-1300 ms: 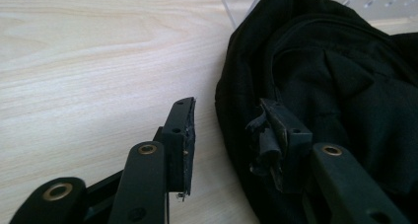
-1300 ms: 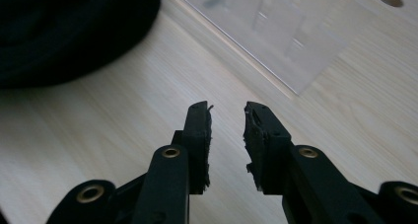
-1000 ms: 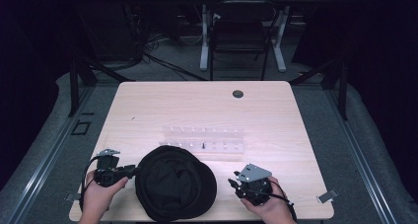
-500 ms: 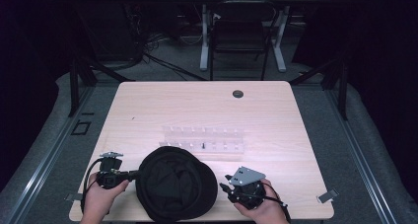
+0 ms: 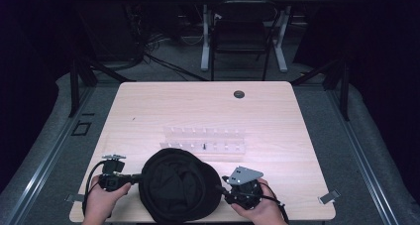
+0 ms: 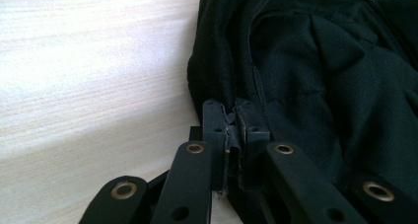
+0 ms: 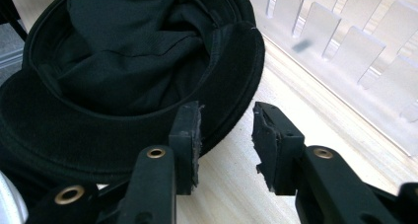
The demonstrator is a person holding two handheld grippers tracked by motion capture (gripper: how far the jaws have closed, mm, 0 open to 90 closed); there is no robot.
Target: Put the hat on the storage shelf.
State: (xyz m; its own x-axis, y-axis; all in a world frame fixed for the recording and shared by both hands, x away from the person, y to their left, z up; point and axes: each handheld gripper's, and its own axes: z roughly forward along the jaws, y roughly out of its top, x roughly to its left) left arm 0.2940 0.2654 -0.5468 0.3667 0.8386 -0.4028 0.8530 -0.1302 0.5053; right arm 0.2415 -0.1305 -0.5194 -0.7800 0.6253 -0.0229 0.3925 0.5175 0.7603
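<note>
A floppy black fabric hat with a round brim (image 5: 179, 191) lies upside down at the near edge of the pale wooden table (image 5: 208, 106), its hollow crown facing up, just in front of a clear plastic rack of small slots (image 5: 204, 140). The left gripper (image 6: 232, 130) has its jaws pinched together on a thin fold of the hat's cloth at the left edge, so one side is already in hand. The right gripper (image 7: 226, 130) sits at the hat's opposite side; its jaws have just been opening and now stand well apart, with the brim's edge just beside the left pad and nothing pressed between them. From the high view the left gripper (image 5: 113, 178) and the right gripper (image 5: 242, 188) flank the hat, each in a hand at the table's front. Whatever is meant for the hat, probably lifting or reshaping it, is barely begun: one grip made, the second not yet taken, and the hat looks to rest flat on the table.
</note>
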